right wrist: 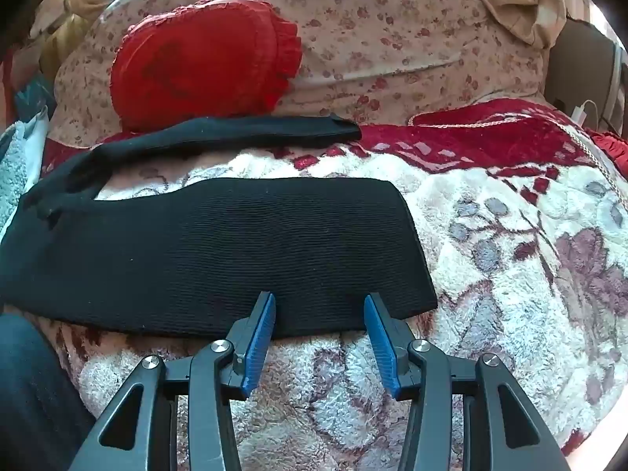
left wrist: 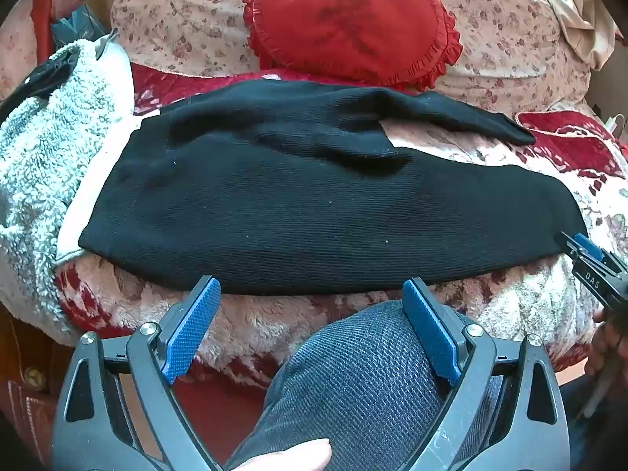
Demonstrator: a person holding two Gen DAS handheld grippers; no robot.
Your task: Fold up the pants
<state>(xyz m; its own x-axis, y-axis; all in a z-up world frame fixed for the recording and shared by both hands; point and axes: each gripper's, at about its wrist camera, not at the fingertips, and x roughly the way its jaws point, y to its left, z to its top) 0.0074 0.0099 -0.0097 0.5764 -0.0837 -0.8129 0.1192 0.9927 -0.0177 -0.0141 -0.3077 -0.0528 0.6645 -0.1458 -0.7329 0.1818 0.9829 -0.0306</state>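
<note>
Both grippers hover open at the near edge of the black pants (left wrist: 314, 204).
Left gripper (left wrist: 310, 286) is spread wide over a knee (left wrist: 365, 373); right gripper (right wrist: 318, 300) is half spread, holding nothing. Pants lie flat on a fleece blanket (right wrist: 510, 274), red cushion (left wrist: 349, 23) beyond.

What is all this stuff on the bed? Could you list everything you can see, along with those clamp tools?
Black ribbed knit pants: one, black, spread flat across the blanket, legs apart.
Plush floral blanket: one, cream and dark red, under the pants.
Red frilled heart-shaped cushion: one, red, behind the pants.
Floral quilt: one, beige with reddish flowers, heaped at the back.
Fluffy fleece garment: one, pale grey, beside the pants.
Person's knee in denim: one, blue-grey, at the bed edge.
Left gripper: one, black with blue pads, open, above the knee.
Right gripper: one, same colours, open, at the pants' near edge.
</note>
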